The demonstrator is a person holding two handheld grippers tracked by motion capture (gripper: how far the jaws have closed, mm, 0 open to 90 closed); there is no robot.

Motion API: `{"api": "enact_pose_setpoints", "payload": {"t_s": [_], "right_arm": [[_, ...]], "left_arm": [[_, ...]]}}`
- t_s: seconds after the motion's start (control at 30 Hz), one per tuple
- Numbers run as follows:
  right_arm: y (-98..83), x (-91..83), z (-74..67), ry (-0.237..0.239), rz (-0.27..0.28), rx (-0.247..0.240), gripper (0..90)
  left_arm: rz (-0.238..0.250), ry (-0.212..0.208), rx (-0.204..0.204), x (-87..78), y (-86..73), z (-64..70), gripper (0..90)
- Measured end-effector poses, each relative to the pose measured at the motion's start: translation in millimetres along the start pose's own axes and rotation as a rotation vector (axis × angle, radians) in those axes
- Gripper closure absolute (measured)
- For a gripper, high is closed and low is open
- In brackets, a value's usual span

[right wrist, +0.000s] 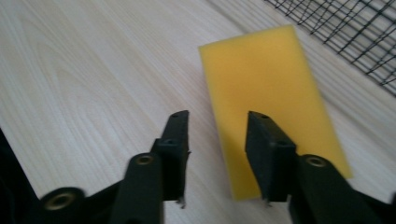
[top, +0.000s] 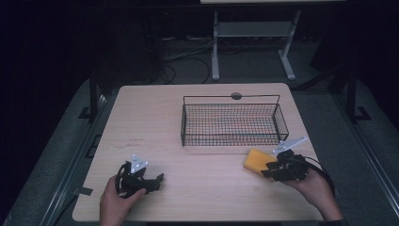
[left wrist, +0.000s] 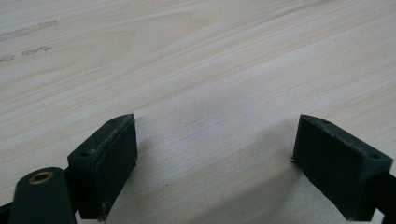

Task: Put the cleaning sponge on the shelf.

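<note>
The flat yellow rectangular sponge [right wrist: 273,109] lies just ahead of the right tongs [right wrist: 217,126], long axis along their reach; they gape part-open, empty. Left tongs [left wrist: 215,140], wide open and empty, sit well apart.

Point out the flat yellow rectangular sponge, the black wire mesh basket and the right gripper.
Flat yellow rectangular sponge [right wrist: 268,88]: right gripper view, middle of its top face.
Black wire mesh basket [top: 230,140]: high view, near side wall.
Right gripper [right wrist: 217,135]: right gripper view, gap midway between its fingertips.
</note>
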State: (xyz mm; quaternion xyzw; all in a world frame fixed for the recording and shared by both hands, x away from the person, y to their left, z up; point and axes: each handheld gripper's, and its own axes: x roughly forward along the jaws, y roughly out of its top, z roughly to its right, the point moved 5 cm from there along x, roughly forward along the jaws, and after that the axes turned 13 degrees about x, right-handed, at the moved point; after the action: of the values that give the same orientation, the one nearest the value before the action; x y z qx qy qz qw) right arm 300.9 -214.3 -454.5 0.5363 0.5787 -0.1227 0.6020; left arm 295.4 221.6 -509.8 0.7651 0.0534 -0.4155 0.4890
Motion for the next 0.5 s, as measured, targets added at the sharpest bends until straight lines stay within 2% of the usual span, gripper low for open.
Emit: {"api": "enact_pose_setpoints", "payload": {"t_s": [0.07, 0.1, 0.13, 0.17, 0.27, 0.37, 0.5], "right_arm": [[3.0, -1.3, 1.8, -0.018, -0.011, -0.012, 47.4], [4.5, -1.4, 2.9, -0.029, -0.018, -0.028, 43.6], [7.6, -1.4, 4.6, -0.055, -0.04, -0.056, 35.5], [9.5, -0.9, 5.6, -0.067, -0.045, -0.07, 32.5], [12.7, 1.4, 7.0, -0.082, -0.064, -0.094, 27.7], [18.0, 11.4, 8.9, -0.105, -0.106, -0.123, 20.2], [22.7, 20.0, 11.6, -0.117, -0.135, -0.147, 16.7]], "left_arm": [[0.0, 0.0, 0.0, 0.0, 0.0, 0.0, 12.8], [0.0, 0.0, 0.001, 0.0, 0.0, -0.1, 12.8], [0.0, 0.0, 0.001, 0.0, 0.0, -0.1, 12.8], [0.0, 0.0, 0.001, 0.0, 0.0, -0.1, 12.8], [-0.002, -0.001, 0.001, -0.1, 0.0, -0.1, 12.8], [-0.003, -0.001, 0.001, -0.2, 0.0, -0.1, 12.8], [-0.003, -0.001, 0.0, -0.2, 0.0, -0.1, 12.8]]}}
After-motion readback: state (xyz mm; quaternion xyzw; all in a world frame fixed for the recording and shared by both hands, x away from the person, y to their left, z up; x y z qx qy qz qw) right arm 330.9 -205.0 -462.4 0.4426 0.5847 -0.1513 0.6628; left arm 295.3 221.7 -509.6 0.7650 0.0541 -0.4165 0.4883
